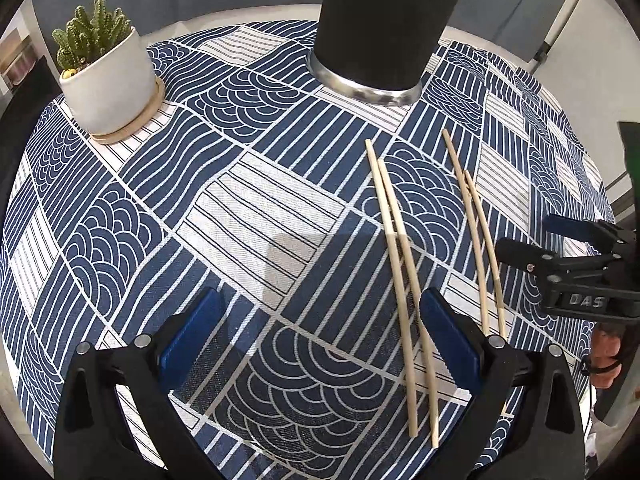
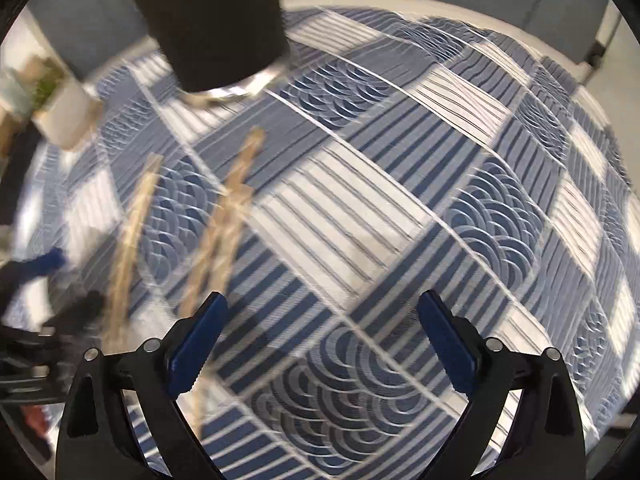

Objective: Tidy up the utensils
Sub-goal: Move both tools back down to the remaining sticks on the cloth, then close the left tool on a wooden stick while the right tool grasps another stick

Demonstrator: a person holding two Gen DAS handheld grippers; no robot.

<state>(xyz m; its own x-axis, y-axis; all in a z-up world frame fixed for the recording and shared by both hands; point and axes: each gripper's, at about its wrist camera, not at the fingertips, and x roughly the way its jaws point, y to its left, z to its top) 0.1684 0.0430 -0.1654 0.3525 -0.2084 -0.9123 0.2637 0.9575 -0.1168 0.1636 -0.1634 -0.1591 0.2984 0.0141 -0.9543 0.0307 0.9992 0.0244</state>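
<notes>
Two pairs of wooden chopsticks lie on the blue-and-white patterned tablecloth [image 1: 256, 208]. One pair [image 1: 400, 276] runs under my left gripper's right finger. The other pair [image 1: 476, 232] lies further right. A tall black tumbler with a steel base [image 1: 380, 36] stands at the far side. My left gripper [image 1: 320, 340] is open and empty above the cloth. My right gripper [image 2: 322, 340] is open and empty; it also shows at the right edge of the left wrist view [image 1: 560, 240]. The right wrist view is blurred; the chopsticks [image 2: 216, 240] and tumbler [image 2: 216, 24] show at its left.
A cactus in a white pot on a wooden saucer [image 1: 108, 80] stands at the far left of the table. The round table's edge curves along the back and right. A white chair frame [image 1: 560, 24] stands beyond the far right.
</notes>
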